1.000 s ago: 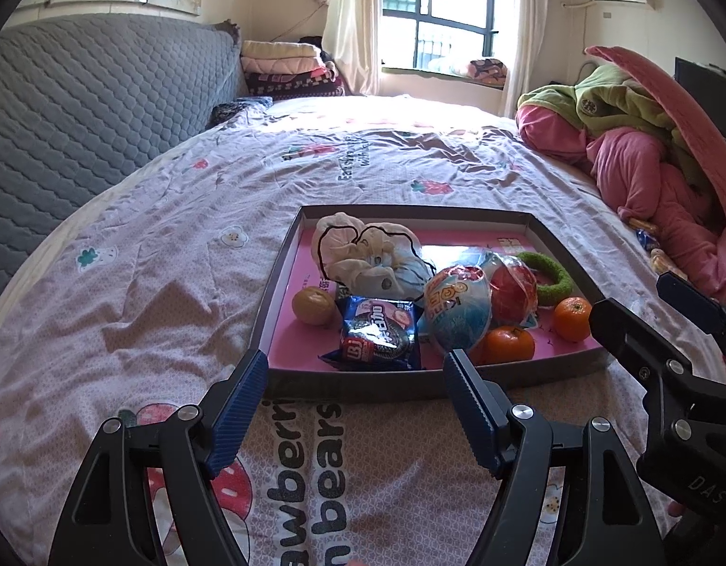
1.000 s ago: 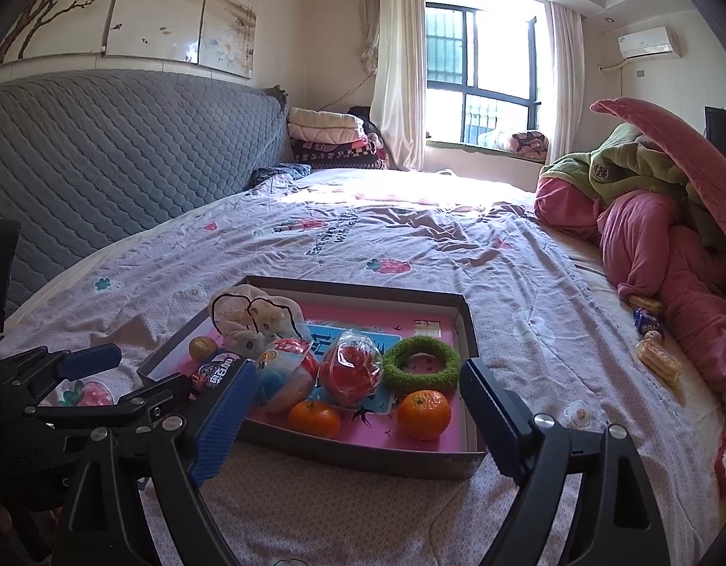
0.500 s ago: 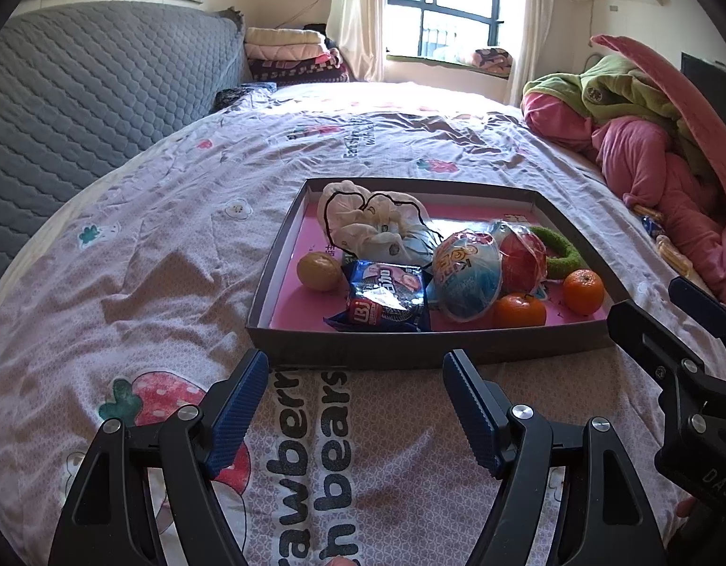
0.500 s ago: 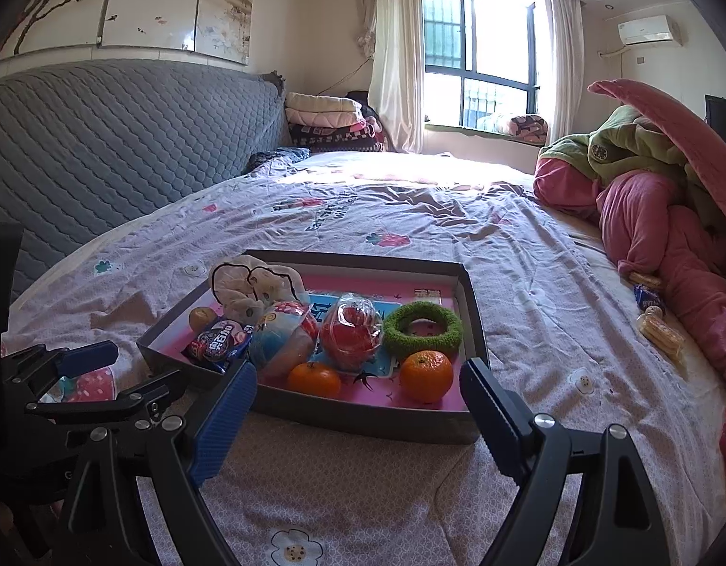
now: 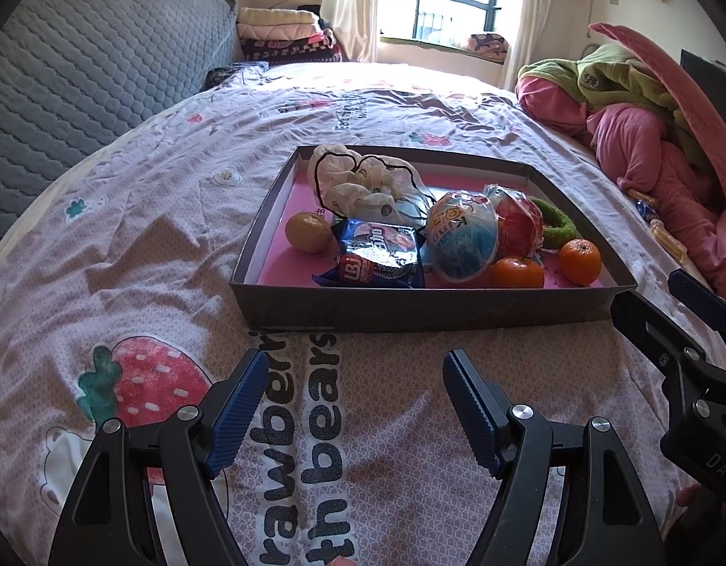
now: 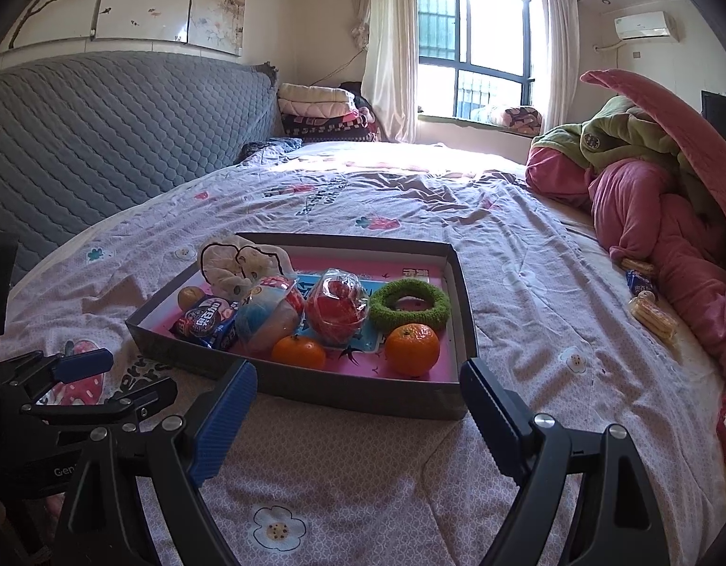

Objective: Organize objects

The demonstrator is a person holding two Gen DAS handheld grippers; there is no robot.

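A shallow grey tray with a pink floor lies on the bed. It holds a white cloth bundle, a blue cookie packet, a blue and white wrapped ball, a red wrapped item, a green ring, two oranges and a yellowish fruit. My left gripper hovers open over the sheet, short of the tray's near wall. The right gripper stands open and empty before the tray's near right corner.
The bed wears a pink sheet printed with strawberries. A grey quilted headboard runs along the left. Pink and green bedding is heaped at the right, with small snack packets beside it. Folded blankets sit near the window.
In both views the tray has slid lower in the picture and looks closer. Both grippers stay open and nothing in the tray has shifted.
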